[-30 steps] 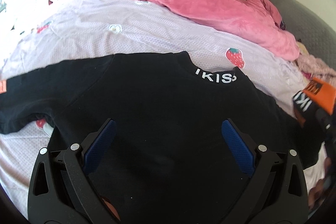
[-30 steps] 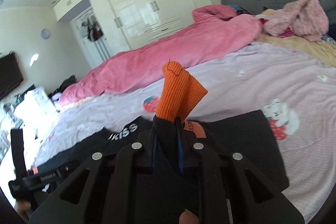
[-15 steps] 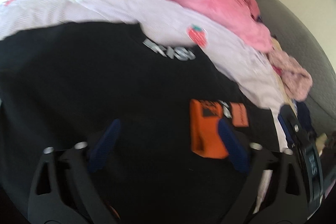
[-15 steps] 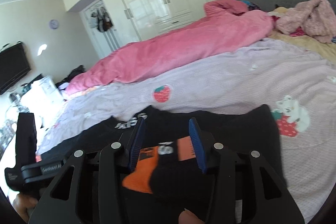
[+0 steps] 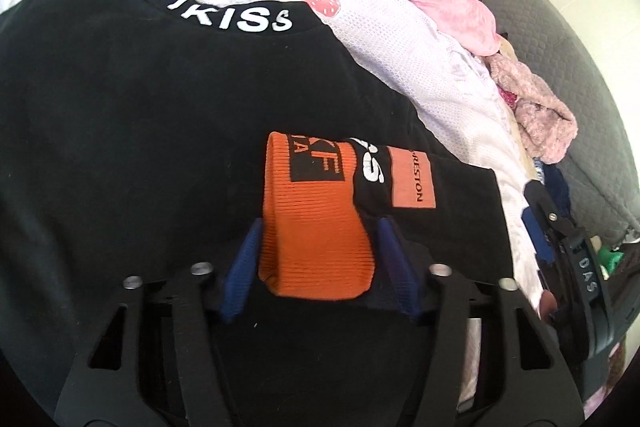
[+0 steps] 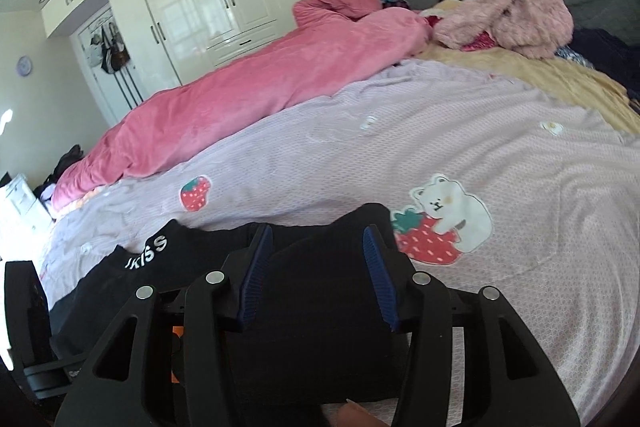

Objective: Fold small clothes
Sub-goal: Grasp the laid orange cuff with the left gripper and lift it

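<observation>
Orange ribbed sleeve cuff (image 5: 316, 231) now flat on black cotton shirt (image 5: 132, 131), left gripper (image 5: 318, 259) jaws closing around it, right gripper (image 6: 318, 275) jaws opened, straddling black fabric.

The left gripper (image 5: 318, 259) pointed steeply downward, its blue-padded jaws partly apart after having just been closing, with an orange cuff between them and the pads at its edges; whether they pressed it could not be told. The right gripper (image 6: 318, 269) tilted less steeply, its jaws having just been opening, standing partly apart around black fabric, pads apparently clear of it. A fingertip (image 6: 352, 415) showed at the bottom edge of the right wrist view.
</observation>
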